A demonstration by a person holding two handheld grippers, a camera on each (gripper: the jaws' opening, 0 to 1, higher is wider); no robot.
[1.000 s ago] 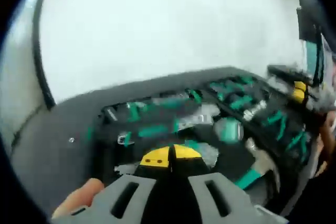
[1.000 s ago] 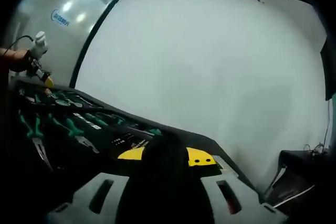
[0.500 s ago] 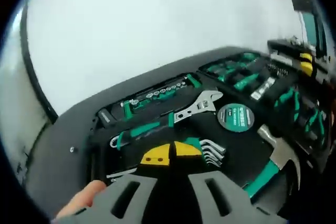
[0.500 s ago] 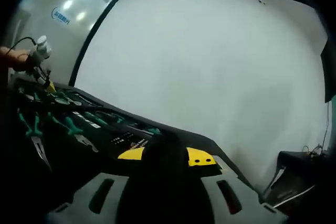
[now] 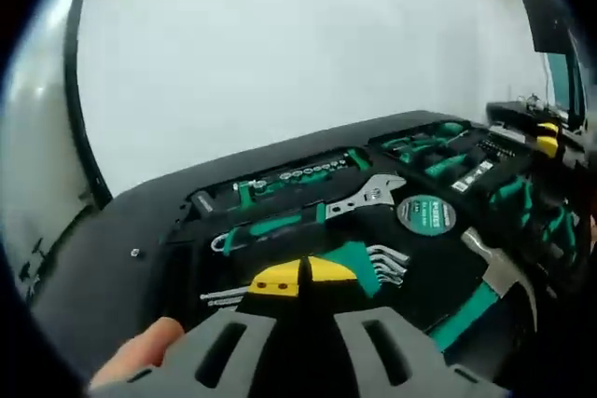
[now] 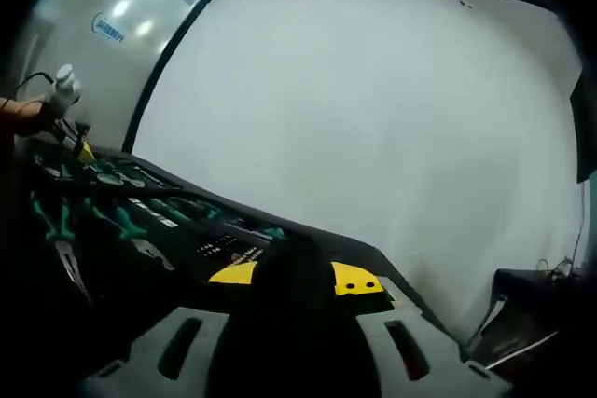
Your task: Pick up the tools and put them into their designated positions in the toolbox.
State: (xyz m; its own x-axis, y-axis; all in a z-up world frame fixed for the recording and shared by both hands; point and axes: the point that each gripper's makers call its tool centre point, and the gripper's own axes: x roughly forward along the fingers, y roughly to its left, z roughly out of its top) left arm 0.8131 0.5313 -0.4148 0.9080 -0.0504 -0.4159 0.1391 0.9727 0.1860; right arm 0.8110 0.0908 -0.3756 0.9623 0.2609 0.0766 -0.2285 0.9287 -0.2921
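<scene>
A: Plain white wall behind, a dark table under an open black toolbox (image 5: 177, 230) with tools bedded in foam.

B: What sits in it?

A: In the left gripper view: a socket rail (image 5: 289, 176), a wrench (image 5: 368, 197), a round green tape (image 5: 425, 213), hex keys (image 5: 373, 261), a hammer (image 5: 485, 291). In the right gripper view, pliers (image 6: 61, 230) farther along the tray.

B: And the grippers?

A: The left gripper (image 5: 300, 277) hangs just above the hex keys, yellow tips pressed together, nothing between them. The right gripper (image 6: 294, 279) sits at the box's far edge; a dark shape covers its tips, so I cannot tell whether they grip anything.

B: How should the step go?

A: I judge the left one is picking its tool. It should spread the jaws first, come down square over a shank, and pinch mid-length so the tool does not swing.
</scene>
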